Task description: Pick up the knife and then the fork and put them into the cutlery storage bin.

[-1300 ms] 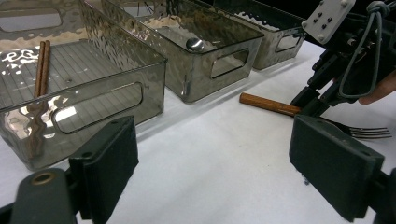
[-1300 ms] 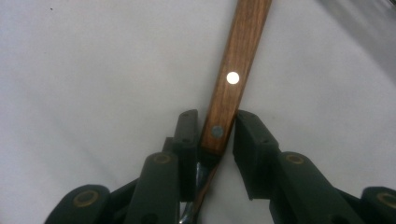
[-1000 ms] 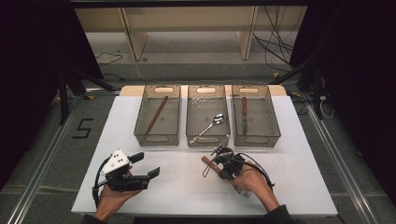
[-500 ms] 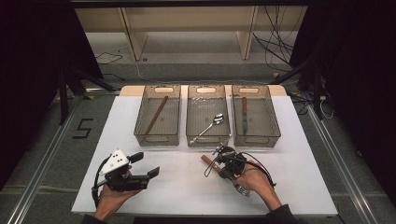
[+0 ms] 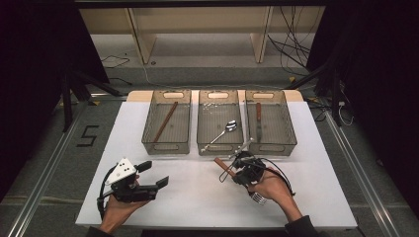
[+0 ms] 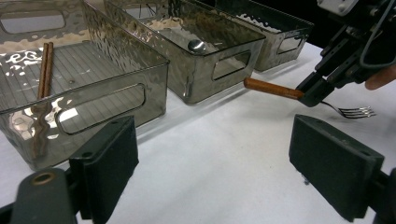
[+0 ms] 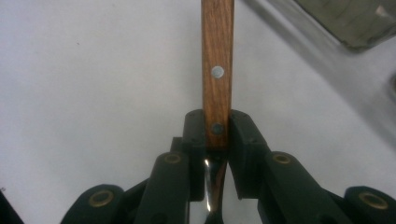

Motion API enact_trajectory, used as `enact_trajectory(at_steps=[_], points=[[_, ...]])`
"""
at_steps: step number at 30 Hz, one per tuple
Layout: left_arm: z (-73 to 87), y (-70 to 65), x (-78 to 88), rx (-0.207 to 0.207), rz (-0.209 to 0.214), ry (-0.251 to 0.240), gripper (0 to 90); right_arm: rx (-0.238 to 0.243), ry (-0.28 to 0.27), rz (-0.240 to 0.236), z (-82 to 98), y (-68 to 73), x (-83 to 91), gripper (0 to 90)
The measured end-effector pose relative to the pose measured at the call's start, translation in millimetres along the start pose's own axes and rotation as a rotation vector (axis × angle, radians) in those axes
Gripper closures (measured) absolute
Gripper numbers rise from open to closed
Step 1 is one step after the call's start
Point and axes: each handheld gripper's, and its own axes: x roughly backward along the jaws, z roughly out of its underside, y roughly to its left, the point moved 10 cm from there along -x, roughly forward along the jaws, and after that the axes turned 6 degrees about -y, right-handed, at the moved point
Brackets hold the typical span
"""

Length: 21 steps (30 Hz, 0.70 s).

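1. My right gripper (image 5: 236,167) is clenched on the fork (image 5: 225,167) by its wooden handle, just above the desk (image 5: 197,197), near the middle bin (image 5: 219,148).
2. My left gripper (image 5: 153,175) hangs released, holding nothing.

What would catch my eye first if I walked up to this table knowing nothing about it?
Probably the fork with a wooden handle, clamped at its handle in the right hand-held gripper near the table's front edge, tines toward the person. Next, three clear bins in a row at the back: the left bin holds chopsticks, the middle bin a spoon, the right bin a knife. The left hand-held gripper waits open.
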Motion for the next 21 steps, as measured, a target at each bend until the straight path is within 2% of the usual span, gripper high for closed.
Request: enact_trajectory(at_steps=[4,10,17,21], points=[[0.1,-0.3,0.0,0.002,0.000,0.000,15.1,-0.010,-0.043,-0.012,-5.8,-4.1,9.2,78.3],[0.0,0.5,0.1,0.002,0.000,0.000,15.1,-0.043,-0.147,-0.023,-21.5,-16.1,35.1,78.3],[-0.5,0.4,-0.1,0.001,0.000,-0.003,15.1,-0.107,-0.271,-0.009,-42.3,-39.7,61.6,78.3],[-0.5,0.7,-0.4,0.007,-0.001,-0.006,15.1,-0.142,-0.313,0.002,-52.1,-54.2,71.2,78.2]])
